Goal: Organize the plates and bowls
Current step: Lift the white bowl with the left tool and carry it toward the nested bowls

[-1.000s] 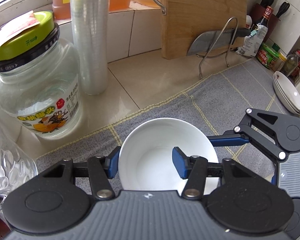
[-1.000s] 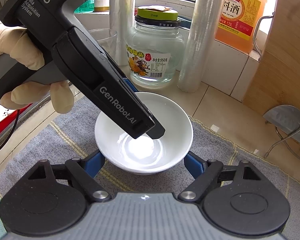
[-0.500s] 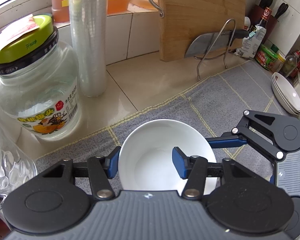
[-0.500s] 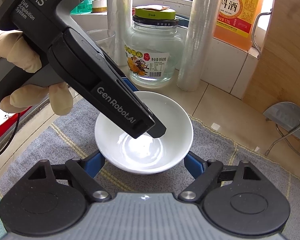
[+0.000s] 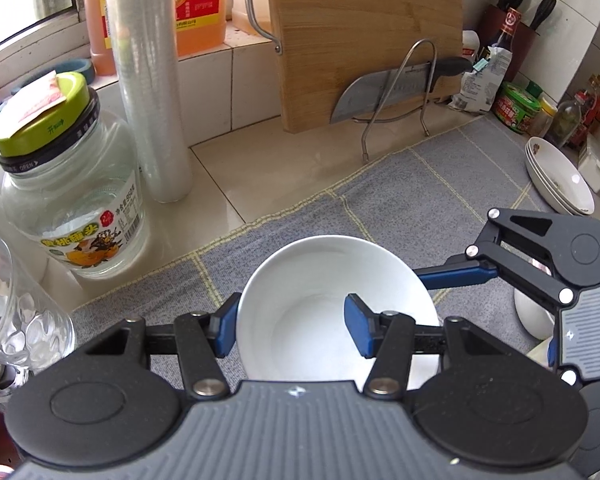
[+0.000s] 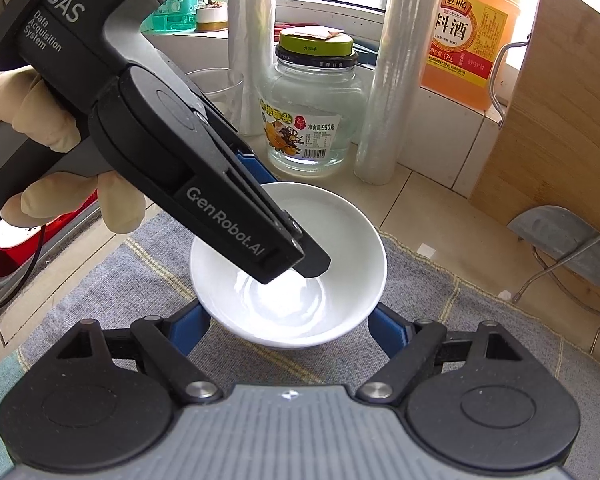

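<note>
item: bowl (image 5: pixel 332 304), white, glossy, empty. location: upright on the grey mat (image 5: pixel 440 184) on the bench (image 5: pixel 284 172), near the mat's back edge.

left gripper (image 5: pixel 294 330): fingers straddle the bowl's near-left wall, one blue pad (image 5: pixel 224 330) outside, the other inside over the well. the gap between them is far wider than the wall, so they are not pinching it; whether the outer pad touches cannot be told. nothing held.

right gripper (image 6: pixel 288 330): fingers spread wide, one pad at each flank of the bowl low down, just beside it; contact cannot be told. nothing held.

neighbours: jar (image 5: pixel 66 184) with green lid, film roll (image 5: pixel 152 80), and a glass (image 5: pixel 16 308) at the mat's left edge; cutting board (image 5: pixel 364 36) and cleaver (image 5: pixel 384 94) on a wire rack behind; stack of plates (image 5: pixel 560 180) far right; part of another white dish (image 5: pixel 534 316) behind the right gripper.

hazards, judged:
- slick glaze and a thin wall: a one-sided pinch may let the bowl pivot or slip out when lifted.
- both grippers crowd one bowl: if both close or move at once, fingers may knock together or tip it.
- a leftward swing puts the glass and jar at risk of a knock.
- a drop onto the bench tile or the plates could chip the ware.
- dragging rather than lifting may ruck the mat.
</note>
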